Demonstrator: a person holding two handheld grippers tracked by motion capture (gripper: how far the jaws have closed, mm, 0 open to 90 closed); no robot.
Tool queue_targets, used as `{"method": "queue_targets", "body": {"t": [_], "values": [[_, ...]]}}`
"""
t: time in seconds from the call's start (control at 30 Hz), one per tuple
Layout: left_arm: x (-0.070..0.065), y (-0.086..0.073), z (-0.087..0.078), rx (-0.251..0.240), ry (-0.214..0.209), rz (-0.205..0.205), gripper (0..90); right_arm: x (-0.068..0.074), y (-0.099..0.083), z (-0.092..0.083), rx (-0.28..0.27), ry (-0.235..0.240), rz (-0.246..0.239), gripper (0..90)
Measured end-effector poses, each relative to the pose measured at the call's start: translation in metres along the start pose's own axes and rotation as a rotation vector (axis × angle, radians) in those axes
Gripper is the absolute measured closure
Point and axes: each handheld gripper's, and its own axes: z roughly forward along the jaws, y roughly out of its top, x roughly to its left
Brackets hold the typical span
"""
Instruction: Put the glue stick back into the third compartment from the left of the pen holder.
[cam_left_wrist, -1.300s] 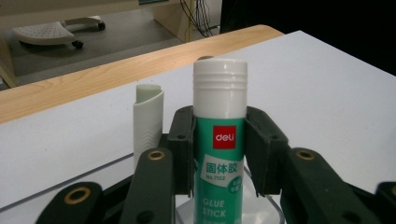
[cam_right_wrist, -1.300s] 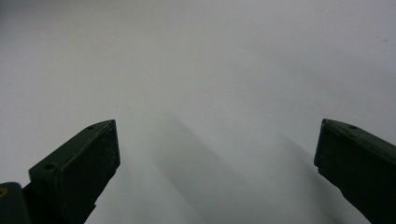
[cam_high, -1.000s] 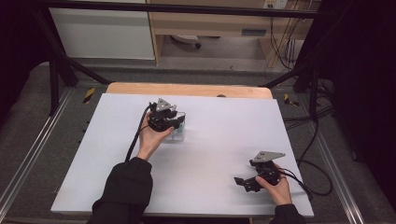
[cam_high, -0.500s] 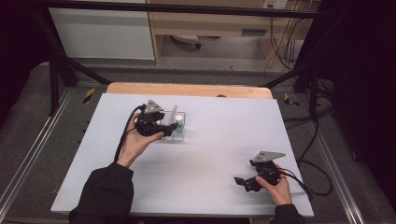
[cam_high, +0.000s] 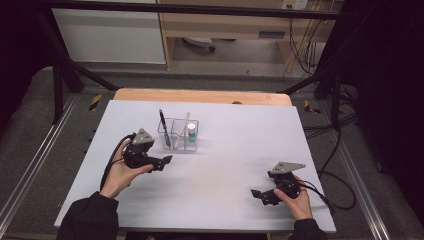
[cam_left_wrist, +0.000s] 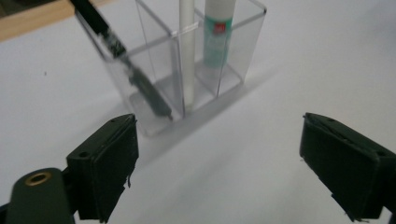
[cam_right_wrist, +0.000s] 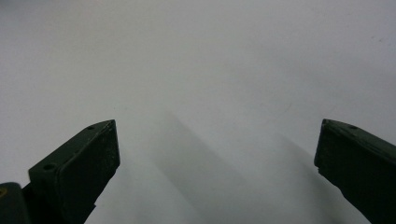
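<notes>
Pale grey surface (cam_high: 220, 150) carrying clear organizer (cam_high: 178, 135) with black pen (cam_high: 163, 126), far of left gripper (cam_high: 162, 162), jaws just spread, nothing between; right gripper (cam_high: 260, 196) spread too.

A clear organizer (cam_high: 178, 135) stands mid-table (cam_high: 225, 180), holding a black pen (cam_high: 163, 127), a white pen (cam_high: 185, 128) and a glue stick (cam_high: 192, 132); my left gripper (cam_high: 167, 161) lies just before it.
</notes>
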Motion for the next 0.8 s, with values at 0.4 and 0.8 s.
{"method": "queue_targets", "body": {"t": [0.4,0.8], "values": [[0.014,-0.067,-0.023,0.007,0.014,-0.061,8.4,0.000,0.000,0.001,0.007,-0.007,0.000,1.0],[0.021,-0.098,-0.033,0.010,0.020,-0.075,8.5,0.000,0.000,0.001,0.005,-0.007,0.006,1.0]]}}
